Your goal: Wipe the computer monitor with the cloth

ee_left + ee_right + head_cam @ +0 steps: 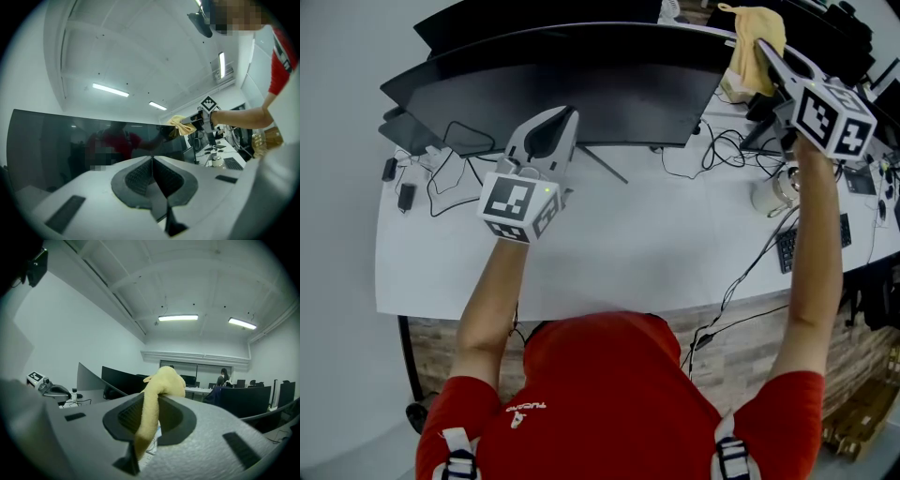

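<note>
The wide dark curved monitor (572,94) stands on the white desk (609,244); its screen (70,140) fills the left of the left gripper view. My right gripper (766,54) is raised at the monitor's top right corner, shut on a yellow cloth (757,42). The cloth (159,394) bulges out between its jaws and shows far off as the cloth (180,125) at the screen's upper edge. My left gripper (555,127) hovers in front of the monitor's middle, shut with nothing in it; its pads (140,176) meet.
Black cables (450,159) lie on the desk at left and under the monitor's right end. A white cup (772,195) and a keyboard (792,246) sit at right. Other monitors (119,379) and desks stand behind.
</note>
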